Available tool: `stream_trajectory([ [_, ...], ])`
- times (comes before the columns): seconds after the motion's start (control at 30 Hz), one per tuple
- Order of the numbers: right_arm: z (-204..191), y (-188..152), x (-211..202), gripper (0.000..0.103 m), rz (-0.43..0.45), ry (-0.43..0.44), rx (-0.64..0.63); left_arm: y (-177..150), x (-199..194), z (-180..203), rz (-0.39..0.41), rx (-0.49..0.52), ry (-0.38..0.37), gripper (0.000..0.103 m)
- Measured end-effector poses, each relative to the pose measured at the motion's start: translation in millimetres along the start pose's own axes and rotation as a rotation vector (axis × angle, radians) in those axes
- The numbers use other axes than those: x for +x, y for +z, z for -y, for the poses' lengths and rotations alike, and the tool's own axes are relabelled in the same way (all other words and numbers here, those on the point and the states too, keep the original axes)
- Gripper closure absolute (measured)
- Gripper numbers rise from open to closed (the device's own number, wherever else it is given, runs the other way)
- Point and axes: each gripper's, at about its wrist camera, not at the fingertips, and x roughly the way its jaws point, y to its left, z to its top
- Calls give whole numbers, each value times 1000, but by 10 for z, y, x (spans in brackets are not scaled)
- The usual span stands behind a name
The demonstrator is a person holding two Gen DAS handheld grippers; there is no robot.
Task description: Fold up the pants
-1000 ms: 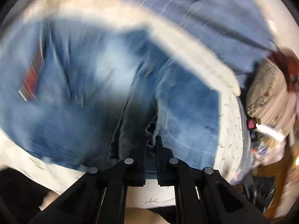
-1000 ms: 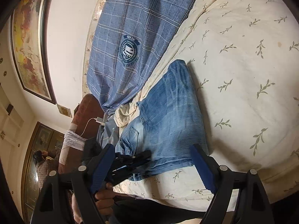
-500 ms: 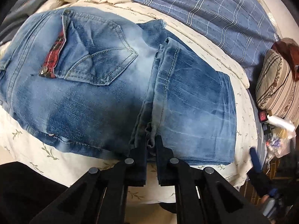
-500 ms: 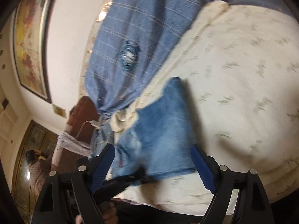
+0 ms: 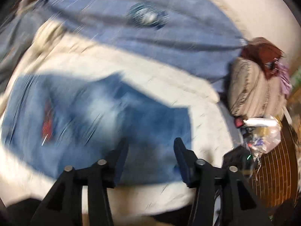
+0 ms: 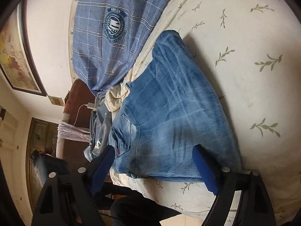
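Holding both two-finger tongs apart above the bed, we gripped nothing: the left gripper (image 5: 150,148) stood with its jaws spread and empty over the near edge of the folded, faded blue denim pants (image 5: 97,120), and the right gripper (image 6: 154,160) hung likewise wide open, its blue-padded fingers (image 6: 204,167) framing the same garment from the other side. The pants lay flat in a compact fold on the cream bedsheet printed with green leaf sprigs (image 6: 254,60), near its front edge. In the right wrist view a back pocket (image 6: 122,131) showed at about 9 o'clock of the bundle, and the smooth folded leg ran up toward 12 o'clock. A blue plaid quilt with a round crest emblem (image 6: 114,26) lay beyond the pants at 11 o'clock, just beside their far end. The left wrist view was heavily blurred; we could still make out a red patch (image 5: 48,120) at 9 o'clock on the denim, and a striped beige cushion (image 5: 250,88) at 3 o'clock past the sheet. A framed wall map (image 6: 13,56) hung at 9 o'clock in the right view.
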Motion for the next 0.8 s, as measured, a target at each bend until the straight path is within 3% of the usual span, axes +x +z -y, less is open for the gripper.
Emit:
stream_trajectory([
  [0.1,-15,-21,-9,16,6,11,-3,227,400,122,-28,33,-49,49],
  [0.13,-13,-28,-20,16,6,17,-5,269,530,116,-45,25,-26,49],
  [0.23,13,-36,-50,16,3,35,-13,331,1130,-35,-146,31,254,51],
  [0.27,11,-42,-56,16,2,37,-19,310,1307,-86,-184,58,341,44],
  [0.3,3,-46,-52,16,-1,38,-24,294,1364,-90,-152,106,404,42],
  [0.53,-38,-61,-44,16,-5,21,-42,350,1333,-84,-160,110,427,36],
  [0.73,-38,-70,-44,16,2,25,-41,78,826,73,-38,206,412,36],
  [0.8,-43,-74,-41,16,5,23,-40,-124,962,-28,-111,241,497,36],
])
